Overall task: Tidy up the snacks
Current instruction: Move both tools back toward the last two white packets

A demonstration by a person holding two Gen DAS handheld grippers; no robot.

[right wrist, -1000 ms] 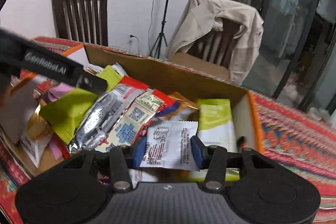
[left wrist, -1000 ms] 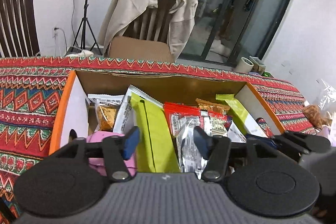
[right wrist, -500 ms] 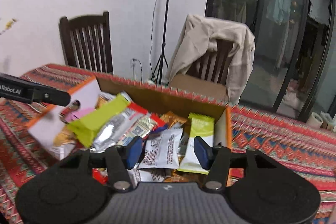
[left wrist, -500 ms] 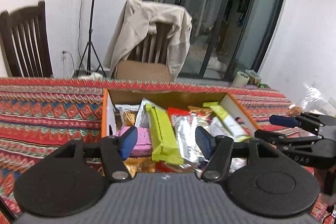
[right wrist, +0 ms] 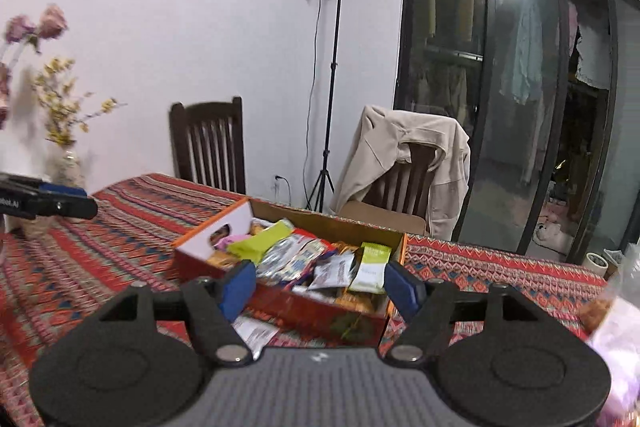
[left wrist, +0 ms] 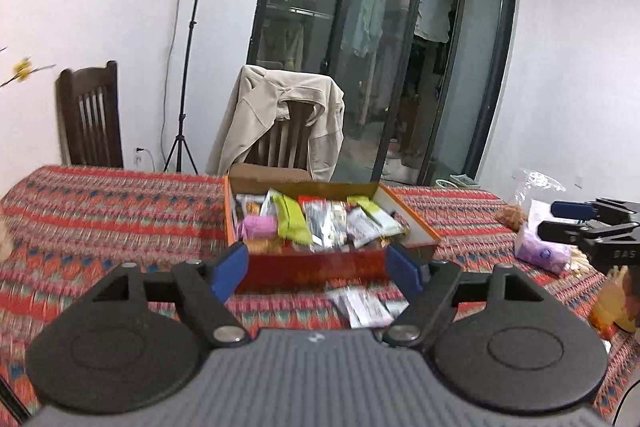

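An orange cardboard box (left wrist: 412, 217) (right wrist: 208, 233) packed with snack packets stands on the patterned tablecloth. Among the packets are a green bar (left wrist: 294, 221) (right wrist: 260, 241) and a pink pack (left wrist: 260, 225). A white packet (left wrist: 362, 307) (right wrist: 254, 333) lies on the cloth in front of the box. My left gripper (left wrist: 316, 273) hangs back from the box, its jaws opening with nothing between them. My right gripper (right wrist: 320, 287) is likewise drawn back and opening, empty. The right gripper's fingers (left wrist: 576, 219) show at the right edge of the left wrist view.
A purple tissue pack (left wrist: 540, 243) and plastic bags of snacks (left wrist: 510, 215) lie right of the box. A vase of dried flowers (right wrist: 64, 131) stands at the table's left end. Two wooden chairs (right wrist: 208, 147), one draped with a beige jacket (left wrist: 280, 115), and a light stand (right wrist: 332, 75) are behind the table.
Both grippers pulled back and up from over the box, which now looks smaller and farther. Both sets of jaws widened. The right one let go of a white packet.
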